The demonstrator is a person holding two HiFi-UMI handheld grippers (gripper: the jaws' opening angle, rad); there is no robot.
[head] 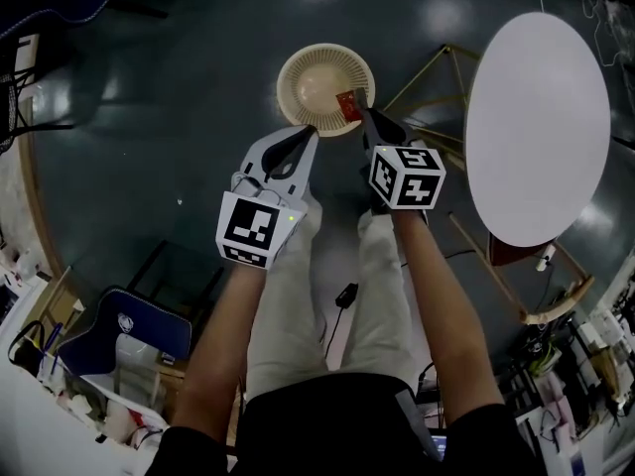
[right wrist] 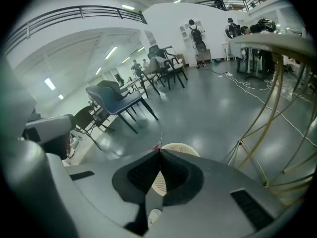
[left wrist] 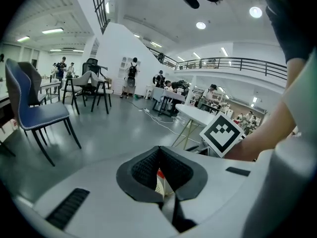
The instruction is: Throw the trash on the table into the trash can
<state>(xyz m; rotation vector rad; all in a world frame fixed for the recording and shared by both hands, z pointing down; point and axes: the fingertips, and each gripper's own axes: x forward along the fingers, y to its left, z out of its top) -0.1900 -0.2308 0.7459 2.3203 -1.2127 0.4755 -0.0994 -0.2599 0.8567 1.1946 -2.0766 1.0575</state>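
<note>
Red scrap (head: 347,104): pinched at the very tips of my right gripper (head: 361,113). In the head view it sits over the mouth of the trash can, toward the near right part of the rim. In the right gripper view only a thin red sliver pokes past the tips.
Right jaws: clamped on the red scrap, with the pads together except for that thin piece.
Scrap to can: I cannot tell whether they touch.
Left gripper (head: 309,132): just beside the right one, on its left, with its tips at the near edge of the trash can.
Left jaws: the tips meet, and I can make out nothing pinched between them. Through the hollow behind the tips I see the can's lattice and a bit of red and white. I cannot tell what that bit is.
Trash can (head: 289,71): cream, round, with a perforated wall. It stands on the floor straight ahead of my legs.
Floor (head: 179,117): dark grey and glossy, with ceiling lights mirrored in it.
Table (head: 536,127): a white round top on a thin yellow frame (head: 434,67). It is to the right of the trash can and apart from it.
Blue chair (head: 134,330): on the floor at my left, well apart from the trash can.
</note>
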